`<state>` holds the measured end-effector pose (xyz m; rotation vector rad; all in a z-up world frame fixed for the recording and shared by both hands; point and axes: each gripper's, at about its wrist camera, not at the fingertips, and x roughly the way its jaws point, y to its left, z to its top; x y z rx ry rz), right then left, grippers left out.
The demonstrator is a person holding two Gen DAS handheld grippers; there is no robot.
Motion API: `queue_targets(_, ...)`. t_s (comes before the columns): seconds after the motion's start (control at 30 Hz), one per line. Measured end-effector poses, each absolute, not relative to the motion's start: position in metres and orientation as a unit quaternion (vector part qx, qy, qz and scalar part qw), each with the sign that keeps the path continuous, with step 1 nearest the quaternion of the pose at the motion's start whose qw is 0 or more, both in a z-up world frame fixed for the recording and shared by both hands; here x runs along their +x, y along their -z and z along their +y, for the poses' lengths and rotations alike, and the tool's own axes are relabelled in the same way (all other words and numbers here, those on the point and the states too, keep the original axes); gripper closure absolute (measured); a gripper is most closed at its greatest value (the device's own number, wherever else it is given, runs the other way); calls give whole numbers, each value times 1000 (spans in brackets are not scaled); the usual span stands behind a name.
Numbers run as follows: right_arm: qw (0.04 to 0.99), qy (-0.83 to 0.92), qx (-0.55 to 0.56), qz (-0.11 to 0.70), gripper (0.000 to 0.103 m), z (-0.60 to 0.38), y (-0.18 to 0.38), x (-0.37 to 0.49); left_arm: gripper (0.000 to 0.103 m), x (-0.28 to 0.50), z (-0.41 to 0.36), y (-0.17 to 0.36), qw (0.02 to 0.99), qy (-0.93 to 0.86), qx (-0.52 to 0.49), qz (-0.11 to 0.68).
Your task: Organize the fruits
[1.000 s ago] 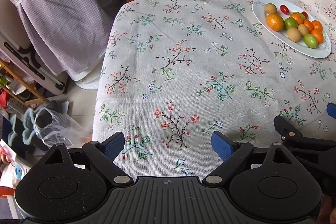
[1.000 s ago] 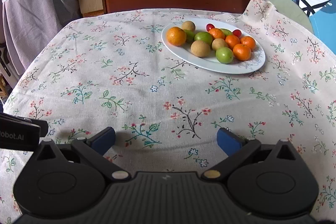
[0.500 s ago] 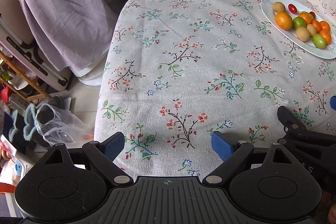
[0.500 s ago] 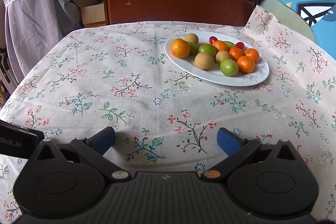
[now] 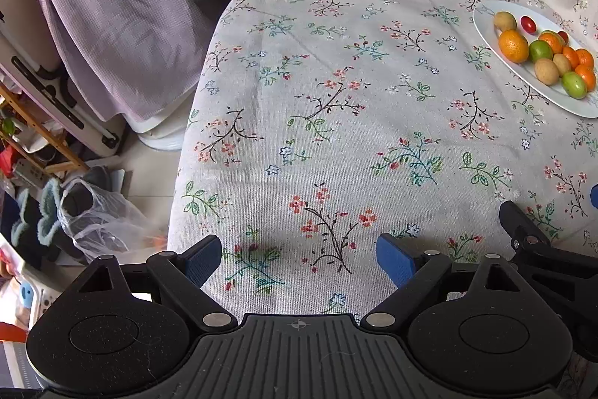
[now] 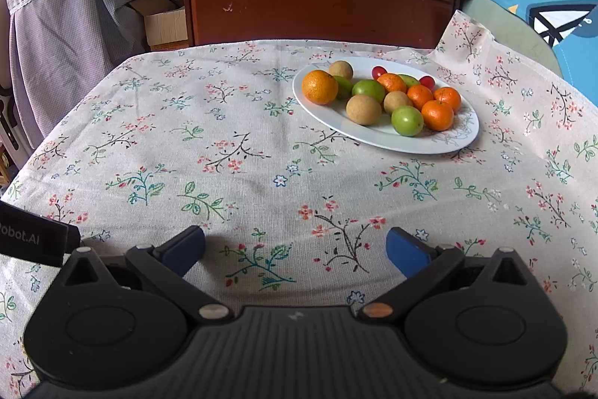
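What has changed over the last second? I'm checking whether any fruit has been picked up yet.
No fruit has been touched. Only the grippers moved: the right gripper has drawn back from the plate, which sits lower in its view, and the left gripper has shifted, pushing the plate toward that view's right edge. Both stayed open and empty over the tablecloth, and the fruits kept their arrangement.

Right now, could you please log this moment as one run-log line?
left gripper: open, empty | right gripper: open, empty | fruits: all on white plate | phase: pre-grasp

Both tongs drawn back, plate of fruit farther off
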<state>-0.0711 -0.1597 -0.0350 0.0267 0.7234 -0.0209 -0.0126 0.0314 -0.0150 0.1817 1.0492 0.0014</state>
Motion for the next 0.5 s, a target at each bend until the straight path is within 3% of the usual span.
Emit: queue_targets(0.5, 935, 10, 13, 353, 1, -160, 35, -72, 7, 1, 35, 18, 866, -9, 72, 495)
